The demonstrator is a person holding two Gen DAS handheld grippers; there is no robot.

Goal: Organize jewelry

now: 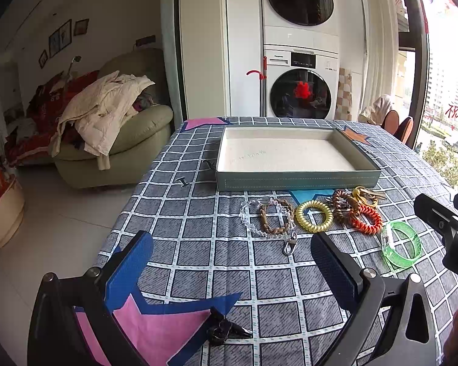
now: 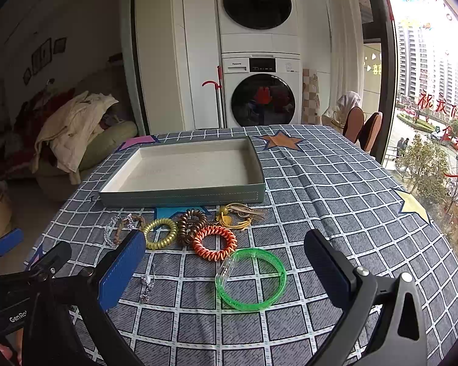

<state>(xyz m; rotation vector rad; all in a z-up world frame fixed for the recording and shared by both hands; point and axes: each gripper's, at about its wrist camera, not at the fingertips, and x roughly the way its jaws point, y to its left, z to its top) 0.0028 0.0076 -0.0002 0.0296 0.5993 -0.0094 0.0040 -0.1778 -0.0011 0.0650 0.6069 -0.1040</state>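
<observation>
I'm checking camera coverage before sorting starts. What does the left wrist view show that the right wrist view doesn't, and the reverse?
Only the left wrist view shows the black hair clip near its open left gripper and the metal clasp. Only the right wrist view shows the yellow star print and the open right gripper framing the green bangle. Both show the tray, with nothing in it, and the coil bracelets, yellow and orange.

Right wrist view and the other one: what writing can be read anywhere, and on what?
"GenRo", cut off, on the black left gripper body.
"Panasonic", tiny, barely legible, on the white lower washing machine.
Red Chinese characters on the window glass: "祝我们", the rest unclear.
Faint lettering inside the grey-green tray: unreadable.
</observation>
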